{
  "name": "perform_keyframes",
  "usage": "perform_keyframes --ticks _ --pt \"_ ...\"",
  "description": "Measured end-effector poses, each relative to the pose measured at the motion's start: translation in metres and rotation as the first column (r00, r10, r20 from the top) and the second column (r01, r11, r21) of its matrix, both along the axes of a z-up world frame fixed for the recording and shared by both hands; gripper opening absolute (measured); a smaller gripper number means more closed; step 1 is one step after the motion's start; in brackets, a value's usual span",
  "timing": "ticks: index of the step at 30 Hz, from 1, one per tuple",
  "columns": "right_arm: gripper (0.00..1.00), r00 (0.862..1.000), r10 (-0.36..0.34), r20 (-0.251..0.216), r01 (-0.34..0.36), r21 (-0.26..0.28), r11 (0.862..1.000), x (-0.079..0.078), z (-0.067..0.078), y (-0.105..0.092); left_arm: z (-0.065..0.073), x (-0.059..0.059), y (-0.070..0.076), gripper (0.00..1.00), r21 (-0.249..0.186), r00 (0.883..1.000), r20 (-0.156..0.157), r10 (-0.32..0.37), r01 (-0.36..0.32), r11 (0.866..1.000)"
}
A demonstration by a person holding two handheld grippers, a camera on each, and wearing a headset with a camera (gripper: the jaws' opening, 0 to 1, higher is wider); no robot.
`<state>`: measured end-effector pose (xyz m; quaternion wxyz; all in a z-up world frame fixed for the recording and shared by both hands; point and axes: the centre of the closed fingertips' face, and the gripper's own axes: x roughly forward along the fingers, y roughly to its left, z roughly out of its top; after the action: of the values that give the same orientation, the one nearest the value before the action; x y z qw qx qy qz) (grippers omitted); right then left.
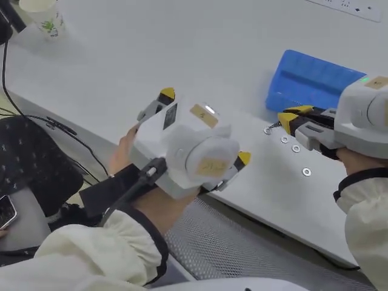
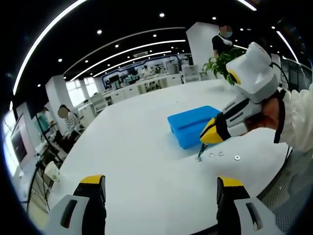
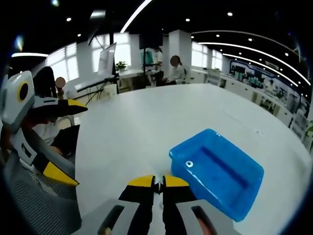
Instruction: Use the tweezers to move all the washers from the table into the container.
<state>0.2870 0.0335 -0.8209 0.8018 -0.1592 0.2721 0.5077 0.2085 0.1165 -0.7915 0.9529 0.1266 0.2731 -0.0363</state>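
My right gripper (image 1: 290, 119) is shut on thin tweezers (image 1: 274, 126), whose tips come down at a small metal washer (image 1: 267, 130) on the white table. I cannot tell whether the tips hold it. Three more washers (image 1: 296, 148) lie in a row towards the table's front edge. The blue container (image 1: 312, 82) stands just behind them, with one washer (image 3: 189, 163) inside near a corner. My left gripper (image 1: 205, 126) hovers open over the table's front edge, left of the washers, with nothing between its jaws. From the left gripper view, the right gripper (image 2: 215, 132) points the tweezers (image 2: 200, 152) at the table.
A paper cup (image 1: 42, 15) stands at the far left of the table (image 1: 151, 54). A chair with a phone (image 1: 6, 212) and cables sits below the table edge at left. A power strip (image 1: 351, 6) lies at the far right back.
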Motion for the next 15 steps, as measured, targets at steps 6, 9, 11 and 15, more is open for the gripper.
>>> perform_keyframes --ticks 6,9,11,15 --pt "0.02 1.0 -0.004 -0.022 0.004 -0.012 1.0 0.0005 0.0 0.0007 -0.0002 0.0002 0.0003 0.96 0.001 1.0 -0.001 0.001 -0.001 1.0" --pt "0.02 0.998 -0.003 -0.066 0.0 -0.042 0.999 -0.0007 -0.0029 0.0021 -0.0009 0.0002 0.0008 0.96 0.004 1.0 -0.004 0.002 -0.002 1.0" --pt "0.02 0.997 0.0 -0.075 -0.005 -0.069 0.998 -0.0008 -0.0032 0.0032 -0.0006 0.0003 0.0008 0.96 0.003 1.0 -0.002 0.002 -0.002 1.0" --pt "0.02 0.997 0.041 -0.064 -0.049 -0.136 0.989 -0.0008 -0.0028 0.0063 -0.001 0.0003 0.0009 0.96 0.005 1.0 -0.004 0.003 -0.003 1.0"
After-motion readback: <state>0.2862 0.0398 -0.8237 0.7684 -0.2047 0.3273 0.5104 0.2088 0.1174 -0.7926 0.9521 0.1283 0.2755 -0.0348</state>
